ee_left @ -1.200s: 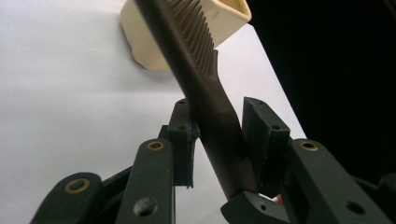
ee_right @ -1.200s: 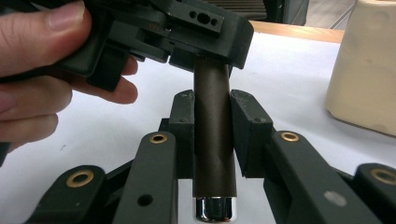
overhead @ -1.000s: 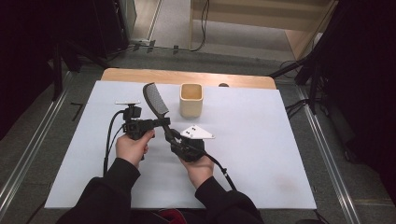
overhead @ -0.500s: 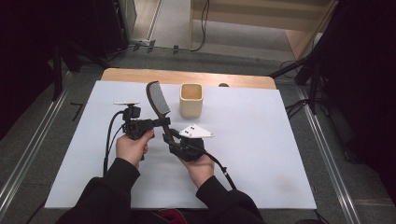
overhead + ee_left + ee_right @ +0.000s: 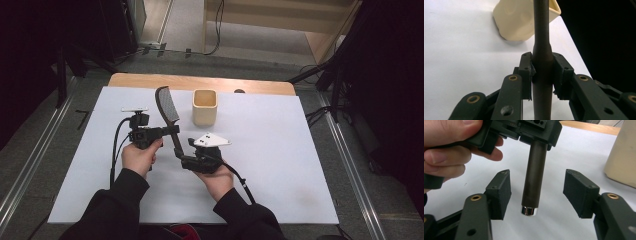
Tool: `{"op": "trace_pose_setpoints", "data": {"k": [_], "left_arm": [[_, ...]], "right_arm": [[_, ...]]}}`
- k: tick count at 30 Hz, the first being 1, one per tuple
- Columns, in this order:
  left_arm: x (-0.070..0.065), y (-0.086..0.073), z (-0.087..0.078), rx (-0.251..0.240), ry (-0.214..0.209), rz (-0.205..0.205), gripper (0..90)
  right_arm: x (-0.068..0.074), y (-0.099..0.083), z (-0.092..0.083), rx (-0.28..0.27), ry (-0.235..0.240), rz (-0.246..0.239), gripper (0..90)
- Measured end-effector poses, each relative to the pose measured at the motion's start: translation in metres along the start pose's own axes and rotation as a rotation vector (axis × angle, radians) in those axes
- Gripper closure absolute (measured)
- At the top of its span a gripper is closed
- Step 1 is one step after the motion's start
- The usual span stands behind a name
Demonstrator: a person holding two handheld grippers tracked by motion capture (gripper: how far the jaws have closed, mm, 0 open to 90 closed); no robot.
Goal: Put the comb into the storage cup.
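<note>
I am clamping the left tool [image 5: 541,72] on the hairbrush [image 5: 168,111] handle, holding it upright above the counter [image 5: 280,150]. My right tool [image 5: 536,192] has just been opening; its jaws are standing apart on either side of the handle's end without pressing it. I judge the handover to the left is finishing. Next I am needing to lower the brush into the cream cup [image 5: 204,106] just beyond the tools, which looks empty.

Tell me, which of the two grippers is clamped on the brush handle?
The left gripper: its pads press the brush handle. The right gripper stands open around it.
</note>
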State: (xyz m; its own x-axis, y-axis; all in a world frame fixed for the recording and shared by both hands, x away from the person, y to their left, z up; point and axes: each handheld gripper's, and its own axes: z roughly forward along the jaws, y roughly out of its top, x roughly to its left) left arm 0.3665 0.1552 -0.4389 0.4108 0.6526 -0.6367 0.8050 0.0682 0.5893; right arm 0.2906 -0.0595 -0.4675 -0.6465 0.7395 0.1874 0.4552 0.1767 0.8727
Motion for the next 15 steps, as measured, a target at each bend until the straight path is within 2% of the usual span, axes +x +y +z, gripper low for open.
{"op": "trace_pose_setpoints", "data": {"k": [3, 6, 7, 9, 15], "left_arm": [[0.001, 0.001, -0.001, 0.001, 0.005, 0.003, 72.4], [0.002, 0.001, -0.002, 0.002, 0.015, 0.013, 72.4], [0.002, 0.001, -0.002, 0.001, 0.019, 0.016, 72.4], [0.002, 0.001, -0.002, 0.002, 0.030, 0.024, 72.4], [0.003, 0.001, -0.002, 0.001, 0.045, 0.029, 72.4]], "right_arm": [[-0.001, 0.000, -0.002, -0.004, 0.010, -0.009, 33.0], [-0.005, 0.001, -0.005, -0.003, 0.030, 0.001, 30.3], [-0.006, 0.001, -0.006, -0.003, 0.039, 0.015, 29.7], [-0.009, 0.001, -0.006, 0.001, 0.074, 0.001, 27.8], [-0.013, -0.003, -0.008, 0.013, 0.058, -0.031, 27.5]]}}
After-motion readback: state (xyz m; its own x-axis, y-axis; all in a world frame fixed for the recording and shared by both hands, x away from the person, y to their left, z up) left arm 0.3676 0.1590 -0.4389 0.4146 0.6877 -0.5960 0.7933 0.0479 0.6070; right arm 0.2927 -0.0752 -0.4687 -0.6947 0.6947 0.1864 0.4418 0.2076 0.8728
